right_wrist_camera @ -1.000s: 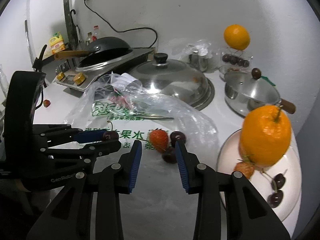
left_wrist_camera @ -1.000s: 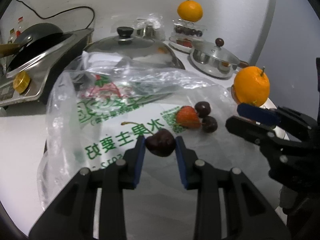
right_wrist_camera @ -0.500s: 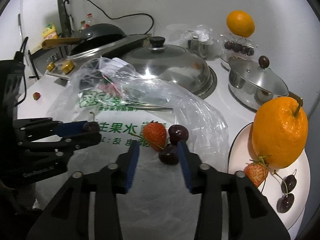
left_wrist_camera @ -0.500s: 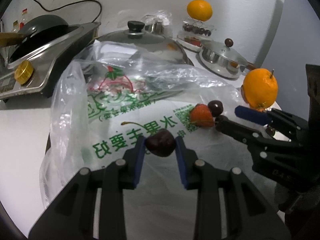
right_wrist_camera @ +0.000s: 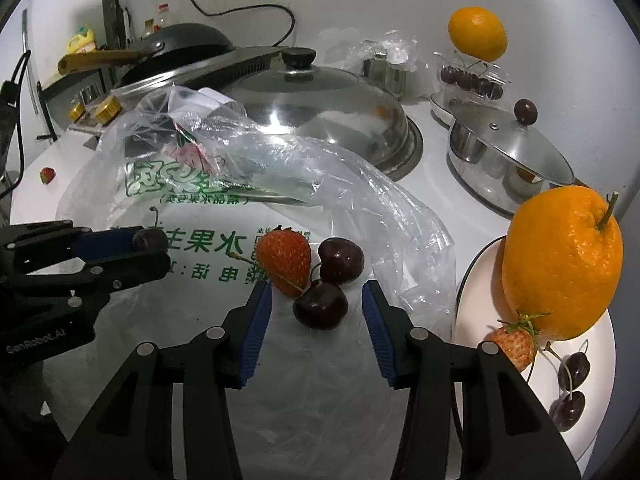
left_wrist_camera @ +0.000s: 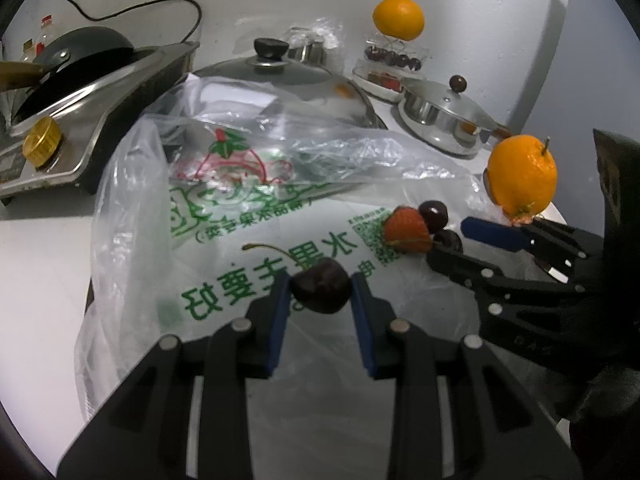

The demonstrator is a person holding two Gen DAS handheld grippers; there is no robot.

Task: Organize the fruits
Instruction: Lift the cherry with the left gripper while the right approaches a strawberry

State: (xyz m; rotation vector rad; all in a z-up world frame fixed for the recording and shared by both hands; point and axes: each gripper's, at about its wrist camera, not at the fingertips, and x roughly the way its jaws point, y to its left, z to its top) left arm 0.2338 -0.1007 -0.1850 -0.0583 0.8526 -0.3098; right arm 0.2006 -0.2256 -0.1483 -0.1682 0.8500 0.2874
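Observation:
My left gripper (left_wrist_camera: 320,292) is shut on a dark cherry (left_wrist_camera: 321,291) with a stem, held above the clear plastic bag (left_wrist_camera: 240,208); it also shows in the right wrist view (right_wrist_camera: 150,240). My right gripper (right_wrist_camera: 316,308) is open, its jaws either side of a dark cherry (right_wrist_camera: 320,306) on the bag. A strawberry (right_wrist_camera: 285,258) and a second cherry (right_wrist_camera: 341,260) lie just beyond it. A white plate (right_wrist_camera: 476,304) at the right holds an orange (right_wrist_camera: 560,260), a strawberry (right_wrist_camera: 514,342) and two cherries (right_wrist_camera: 572,384).
A domed steel lid (right_wrist_camera: 320,108) and a small lidded pot (right_wrist_camera: 504,152) stand behind the bag. A stove with a black pan (right_wrist_camera: 180,40) is at the back left. Another orange (right_wrist_camera: 476,38) rests on a box of cherries. A stray strawberry (right_wrist_camera: 47,175) lies far left.
My right gripper has moved forward and down over the bag, so the near cherry now sits between its open jaws. My left gripper still holds its cherry and has shifted slightly.

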